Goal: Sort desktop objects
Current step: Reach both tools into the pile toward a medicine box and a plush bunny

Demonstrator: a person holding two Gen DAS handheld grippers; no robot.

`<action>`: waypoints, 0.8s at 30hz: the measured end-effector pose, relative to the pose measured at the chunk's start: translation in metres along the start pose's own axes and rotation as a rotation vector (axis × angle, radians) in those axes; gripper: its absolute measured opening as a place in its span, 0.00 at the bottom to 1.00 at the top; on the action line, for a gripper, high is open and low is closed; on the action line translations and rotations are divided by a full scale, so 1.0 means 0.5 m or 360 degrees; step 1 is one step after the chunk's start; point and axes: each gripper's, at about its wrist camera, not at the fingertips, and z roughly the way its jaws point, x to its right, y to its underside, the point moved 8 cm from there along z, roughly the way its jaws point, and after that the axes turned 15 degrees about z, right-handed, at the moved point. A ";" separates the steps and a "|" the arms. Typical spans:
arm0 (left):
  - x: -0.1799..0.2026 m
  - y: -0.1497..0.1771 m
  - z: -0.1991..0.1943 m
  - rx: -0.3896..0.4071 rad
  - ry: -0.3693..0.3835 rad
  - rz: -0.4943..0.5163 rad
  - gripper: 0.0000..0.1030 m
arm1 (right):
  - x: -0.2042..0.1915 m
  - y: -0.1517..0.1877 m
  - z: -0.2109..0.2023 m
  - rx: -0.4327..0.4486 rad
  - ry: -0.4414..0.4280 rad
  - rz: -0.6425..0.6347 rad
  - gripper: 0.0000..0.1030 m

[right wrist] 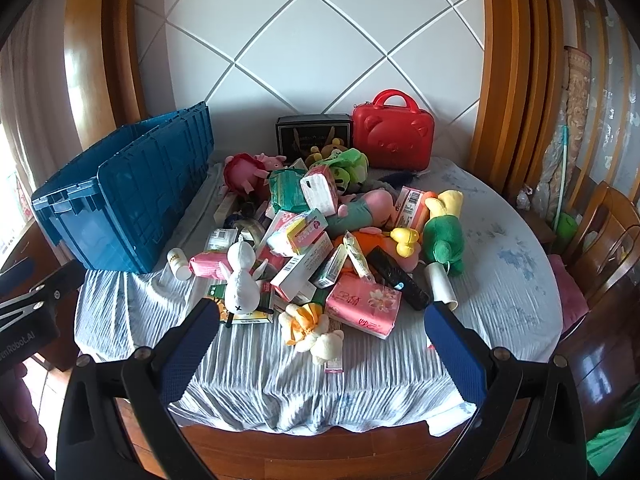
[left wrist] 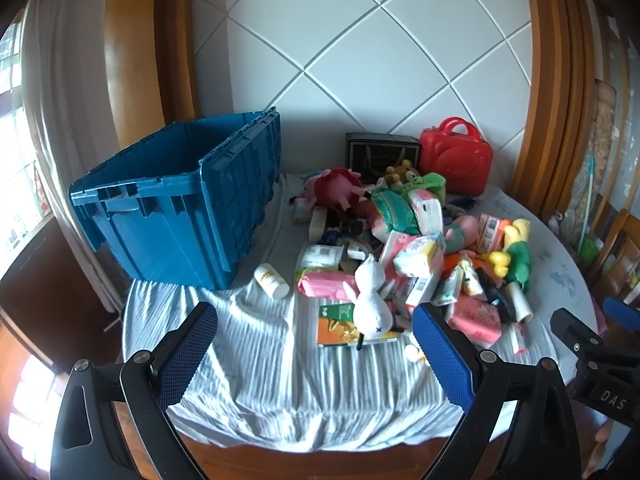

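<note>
A jumbled pile of plush toys, tissue packs and small boxes covers the middle of the table. At its near edge lie a white plush rabbit [left wrist: 370, 300] [right wrist: 242, 280], a pink tissue pack [right wrist: 362, 304] [left wrist: 474, 318] and a small yellow-and-cream plush [right wrist: 310, 330]. A white pill bottle [left wrist: 272, 280] [right wrist: 179, 265] lies beside the big blue crate [left wrist: 180, 204] [right wrist: 124, 196] on the left. My left gripper [left wrist: 316, 316] hangs open over the near cloth, short of the pile. My right gripper [right wrist: 322, 312] is open too, with nothing between its fingers.
A red bear-face case [left wrist: 456, 162] [right wrist: 394, 136] and a black box [left wrist: 380, 152] [right wrist: 312, 132] stand at the back against the tiled wall. The round table [right wrist: 508, 300] wears a wrinkled pale cloth. Wooden chairs [right wrist: 604, 236] stand at the right. A curtain hangs left.
</note>
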 end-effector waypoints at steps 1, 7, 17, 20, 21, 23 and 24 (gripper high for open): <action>0.003 0.001 0.003 -0.0007 0.0001 0.0000 0.96 | 0.004 0.001 0.004 -0.0007 0.0001 0.0001 1.00; 0.026 0.015 0.041 -0.0074 0.0013 -0.0018 0.96 | 0.051 0.005 0.033 -0.0052 0.0029 0.0023 1.00; 0.196 0.060 0.183 -0.0299 0.0099 0.0016 0.96 | 0.272 0.018 0.142 -0.0192 0.0173 0.0162 1.00; 0.258 0.094 0.231 -0.0391 0.0131 0.0021 0.96 | 0.337 0.034 0.185 -0.0245 0.0241 0.0180 1.00; 0.276 0.105 0.245 -0.0424 0.0141 0.0031 0.96 | 0.354 0.043 0.198 -0.0269 0.0257 0.0196 1.00; 0.313 0.124 0.271 -0.0472 0.0172 0.0050 0.96 | 0.381 0.061 0.221 -0.0309 0.0275 0.0219 1.00; 0.329 0.130 0.283 -0.0489 0.0190 0.0057 0.96 | 0.393 0.071 0.230 -0.0326 0.0296 0.0224 1.00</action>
